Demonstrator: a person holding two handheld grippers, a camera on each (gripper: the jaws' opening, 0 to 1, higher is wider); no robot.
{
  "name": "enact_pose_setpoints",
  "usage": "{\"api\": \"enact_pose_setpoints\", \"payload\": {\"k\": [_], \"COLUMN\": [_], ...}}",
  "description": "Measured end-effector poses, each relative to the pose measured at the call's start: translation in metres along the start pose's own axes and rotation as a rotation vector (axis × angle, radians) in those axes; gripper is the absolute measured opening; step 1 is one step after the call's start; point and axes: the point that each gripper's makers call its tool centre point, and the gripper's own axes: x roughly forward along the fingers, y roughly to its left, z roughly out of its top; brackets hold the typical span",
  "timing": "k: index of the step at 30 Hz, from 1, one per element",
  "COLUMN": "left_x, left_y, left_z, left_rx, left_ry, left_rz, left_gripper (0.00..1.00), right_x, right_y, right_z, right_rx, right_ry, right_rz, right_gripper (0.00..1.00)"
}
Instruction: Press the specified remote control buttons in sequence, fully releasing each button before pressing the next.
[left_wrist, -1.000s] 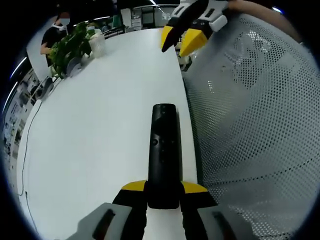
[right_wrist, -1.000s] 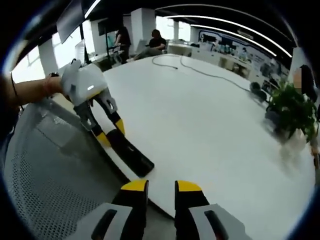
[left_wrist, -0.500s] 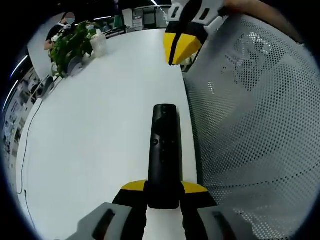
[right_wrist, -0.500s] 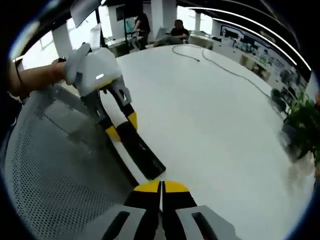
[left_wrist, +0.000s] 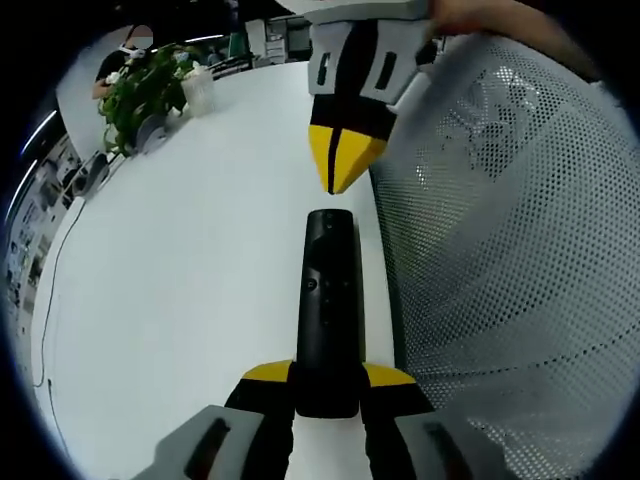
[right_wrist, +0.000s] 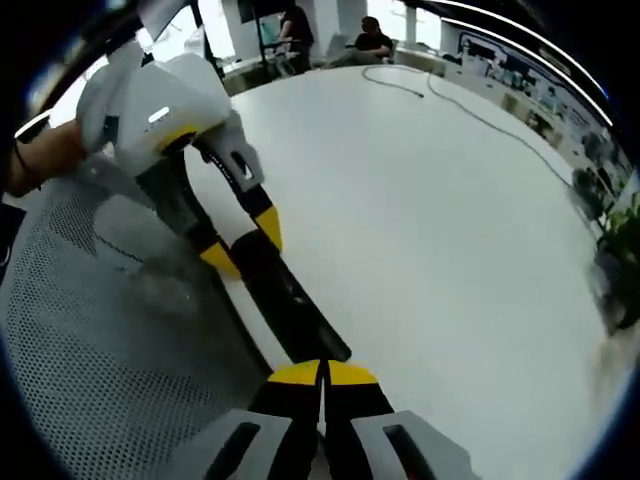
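Black and slim, the remote (left_wrist: 328, 300) lies along the edge of the white table (left_wrist: 180, 250), its near end clamped between the yellow-tipped jaws of your left gripper (left_wrist: 328, 385). That grip looks meant to pin the remote flat with its button face up, so it won't slide when pressed. Your right gripper (left_wrist: 345, 165) has its jaws drawn together into one blunt yellow point, a shape that suits poking a single button. It hangs just beyond the remote's far end; I can't tell whether it touches. In the right gripper view, the joined tips (right_wrist: 322, 380) sit at the remote's (right_wrist: 290, 305) near end, with the left gripper (right_wrist: 235, 235) holding the other end. A white mesh chair back (left_wrist: 500, 250) stands just beside the table edge. Judging from this, the press is about to begin; aim squarely at the button.
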Motion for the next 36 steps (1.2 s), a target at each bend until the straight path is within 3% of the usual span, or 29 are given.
{"api": "enact_pose_setpoints", "payload": {"k": [17,36], "left_x": [0.0,0.0], "left_y": [0.0,0.0], "left_z": [0.0,0.0], "left_rx": [-0.002,-0.003], "left_ry": [-0.005,-0.007], "left_rz": [-0.001,-0.002], "left_gripper": [0.25,0.25], "right_x": [0.015,0.015], "right_y": [0.0,-0.002], "right_z": [-0.008,-0.006], "right_rx": [-0.051,-0.043], "right_ry": [0.089,0.089], "right_rz": [-0.004,-0.013], "right_gripper": [0.0,0.0]}}
